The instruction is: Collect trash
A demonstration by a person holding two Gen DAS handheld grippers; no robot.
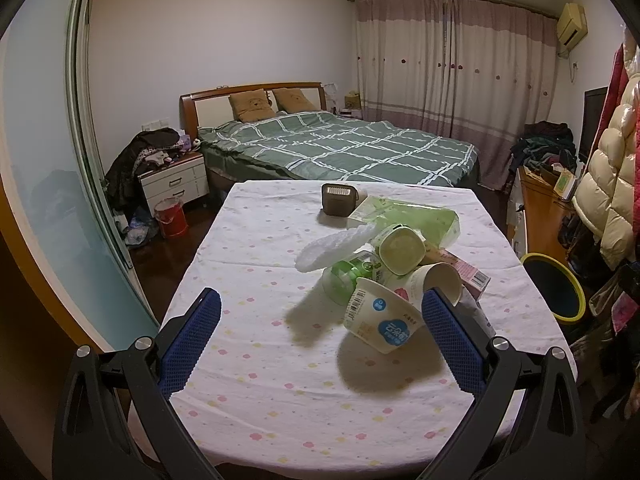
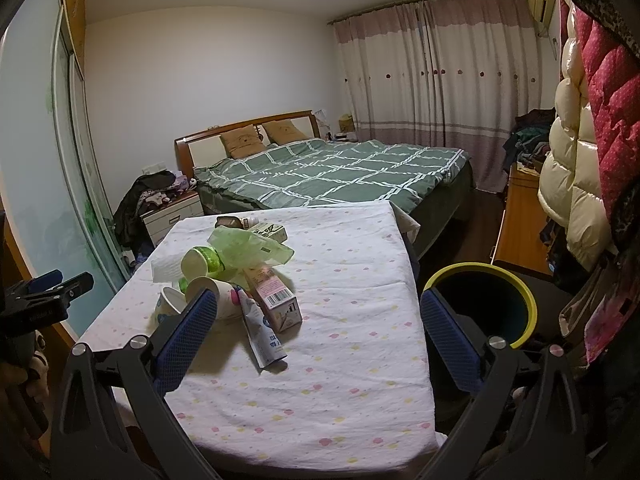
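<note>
Both open tools [image 1: 320, 312] [image 2: 316, 312] hover near the trash pile [image 1: 392, 264], apart.

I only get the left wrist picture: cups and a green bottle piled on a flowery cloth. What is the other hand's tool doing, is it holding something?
Observer: No. The right gripper hangs over the near end of the cloth, its jaws wide open with nothing between them.
Operator: Something pale peeks out behind my right-hand finger. What is it?
Observer: A flattened white tube. It lies on the cloth at the near edge of the pile, against the pink carton.
</note>
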